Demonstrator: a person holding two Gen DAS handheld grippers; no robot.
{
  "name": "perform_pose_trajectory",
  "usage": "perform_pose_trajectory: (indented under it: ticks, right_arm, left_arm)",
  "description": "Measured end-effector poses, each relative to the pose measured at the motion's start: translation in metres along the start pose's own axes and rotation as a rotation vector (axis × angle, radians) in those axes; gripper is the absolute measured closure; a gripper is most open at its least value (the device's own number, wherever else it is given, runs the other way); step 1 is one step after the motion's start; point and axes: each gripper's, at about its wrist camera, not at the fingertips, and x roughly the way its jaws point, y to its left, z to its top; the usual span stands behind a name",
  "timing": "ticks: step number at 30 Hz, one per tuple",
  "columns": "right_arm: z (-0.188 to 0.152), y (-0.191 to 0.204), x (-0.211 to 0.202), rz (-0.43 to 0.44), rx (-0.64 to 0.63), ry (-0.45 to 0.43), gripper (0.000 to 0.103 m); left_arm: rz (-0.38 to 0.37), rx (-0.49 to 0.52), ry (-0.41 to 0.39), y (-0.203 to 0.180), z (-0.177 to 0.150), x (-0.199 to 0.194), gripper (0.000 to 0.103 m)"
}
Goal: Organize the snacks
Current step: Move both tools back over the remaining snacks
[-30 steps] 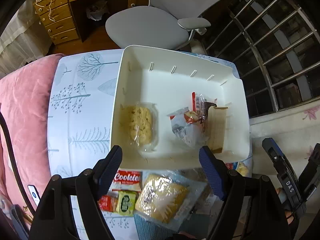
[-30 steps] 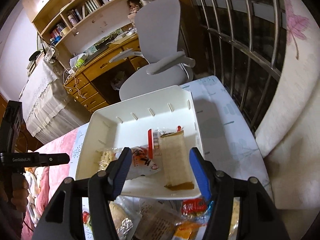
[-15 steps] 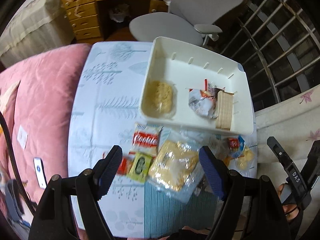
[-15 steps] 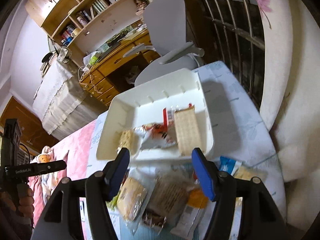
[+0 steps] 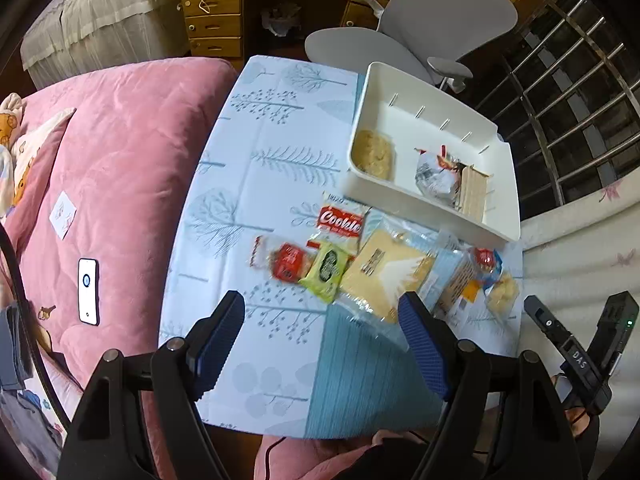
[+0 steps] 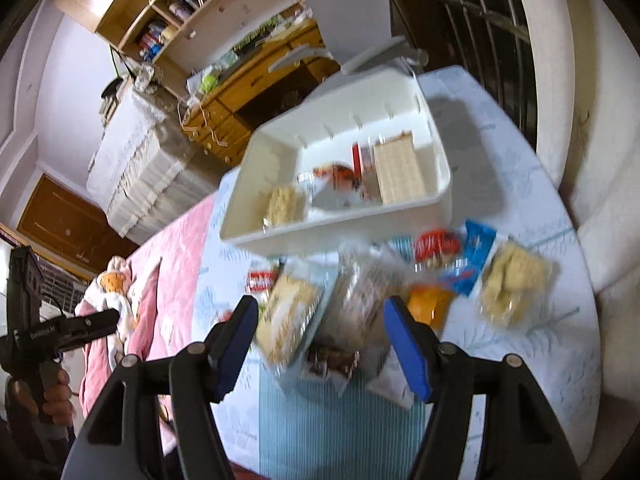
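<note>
A white bin (image 5: 416, 196) (image 6: 440, 200) stands at the table's far right. It holds a pale noodle pack (image 5: 374, 154), a crumpled red-and-white bag (image 5: 434, 176) and a tan wafer pack (image 5: 474, 192) (image 6: 398, 172). Loose snacks lie in front of it: a red Cookie pack (image 5: 340, 220), a green pack (image 5: 326, 270), a large yellow pack (image 5: 384, 276) and a blue pack (image 6: 470, 258). My left gripper (image 5: 322, 344) is open and empty, above the near table. My right gripper (image 6: 318, 342) is open and empty, above the loose snacks.
A pink quilt (image 5: 120, 168) with a phone (image 5: 88, 290) on it lies left of the table. A grey chair (image 5: 420, 28) and a wooden desk (image 5: 224, 12) stand behind. Window bars (image 5: 568, 120) are at the right.
Both grippers have pulled back and up from the bin toward the table's near edge. The loose snacks have come into full view. Both stayed open and empty.
</note>
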Motion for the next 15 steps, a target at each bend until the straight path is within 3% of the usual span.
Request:
perform_pose_trajectory:
  ticks: [6, 15]
  right_arm:
    - [-0.023, -0.01, 0.013, 0.052, 0.118, 0.082, 0.037]
    - [-0.041, 0.003, 0.036, 0.076, 0.299, 0.066, 0.037]
  left_arm:
    - [0.008, 0.062, 0.022, 0.016, -0.004, 0.003, 0.025]
    - [-0.002, 0.243, 0.116, 0.037, 0.012, 0.028, 0.025]
